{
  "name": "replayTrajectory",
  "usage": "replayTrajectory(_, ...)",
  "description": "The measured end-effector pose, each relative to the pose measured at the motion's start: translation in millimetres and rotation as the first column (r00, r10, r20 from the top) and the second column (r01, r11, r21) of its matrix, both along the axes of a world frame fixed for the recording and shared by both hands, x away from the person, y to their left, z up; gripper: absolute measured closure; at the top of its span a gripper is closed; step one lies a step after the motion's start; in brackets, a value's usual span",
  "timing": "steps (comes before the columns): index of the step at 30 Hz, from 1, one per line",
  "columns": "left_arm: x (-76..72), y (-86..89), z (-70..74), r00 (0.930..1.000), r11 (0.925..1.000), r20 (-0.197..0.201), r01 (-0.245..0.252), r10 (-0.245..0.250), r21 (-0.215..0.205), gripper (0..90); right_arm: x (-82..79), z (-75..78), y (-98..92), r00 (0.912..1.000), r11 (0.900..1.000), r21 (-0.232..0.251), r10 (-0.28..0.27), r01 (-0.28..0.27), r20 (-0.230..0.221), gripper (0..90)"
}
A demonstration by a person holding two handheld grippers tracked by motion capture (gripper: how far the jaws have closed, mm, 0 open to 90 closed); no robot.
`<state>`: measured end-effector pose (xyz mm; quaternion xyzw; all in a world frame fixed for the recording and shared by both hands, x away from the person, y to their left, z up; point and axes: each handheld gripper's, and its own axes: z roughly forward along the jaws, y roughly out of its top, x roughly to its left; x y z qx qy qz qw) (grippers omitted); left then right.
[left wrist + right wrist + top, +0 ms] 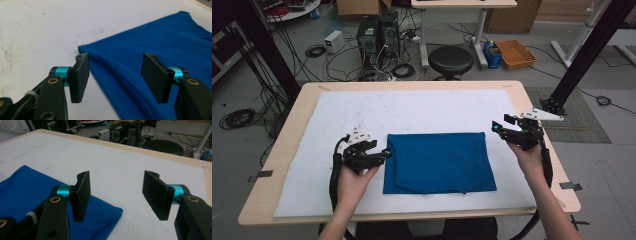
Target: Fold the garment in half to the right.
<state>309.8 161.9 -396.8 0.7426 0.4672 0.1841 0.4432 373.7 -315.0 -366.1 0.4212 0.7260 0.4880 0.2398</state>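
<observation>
Blue folded cloth (439, 162) lies flat near the middle of the white-covered surface (312, 190), closer to its front edge. Both tongs stand open and empty: the left tongs (384, 153) sit just beside the cloth's left edge, the right tongs (499, 125) hover off its far right corner. For a clean next fold, each should probably pinch a corner through all layers, lifting evenly so nothing bunches.

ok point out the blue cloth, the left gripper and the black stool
blue cloth (439, 162), high view, middle of its folded top face
left gripper (384, 153), high view, between its fingertips
black stool (450, 59), high view, centre of its round seat
</observation>
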Motion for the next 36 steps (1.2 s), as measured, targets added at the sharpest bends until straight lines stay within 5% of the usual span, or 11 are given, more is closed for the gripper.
replayTrajectory(10,-42.1,-9.6,-8.8,0.9958,0.9951,0.002,-0.091,0.091,-0.038,40.3,6.9,5.3,45.8,0.9968,0.997,-0.005,0.079,-0.079,0.010,40.0)
replayTrajectory(15,-56.1,-18.5,-28.4,0.9907,0.9894,-0.047,-0.131,0.128,-0.063,40.3,11.6,1.9,70.0,0.9932,0.993,-0.006,0.116,-0.116,-0.001,40.0)
replayTrajectory(19,-58.1,-22.7,-43.9,0.9839,0.9863,-0.089,-0.159,0.155,-0.043,40.2,14.3,-1.9,89.2,0.9896,0.989,-0.020,0.144,-0.144,-0.008,40.0)
replayTrajectory(22,-56.8,-22.6,-49.5,0.9780,0.9812,-0.126,-0.177,0.166,-0.077,40.2,16.1,-3.5,102.5,0.9866,0.986,-0.024,0.163,-0.163,-0.013,40.2)
replayTrajectory(29,-55.5,-32.4,-55.1,0.9788,0.9844,-0.107,-0.176,0.175,-0.003,40.0,20.8,-5.9,130.9,0.9790,0.979,-0.032,0.203,-0.203,-0.022,40.5)
replayTrajectory(36,-56.6,-35.7,-55.6,0.9795,0.9838,-0.092,-0.179,0.179,0.011,39.8,21.9,-9.5,157.0,0.9694,0.968,-0.059,0.244,-0.245,-0.030,40.6)
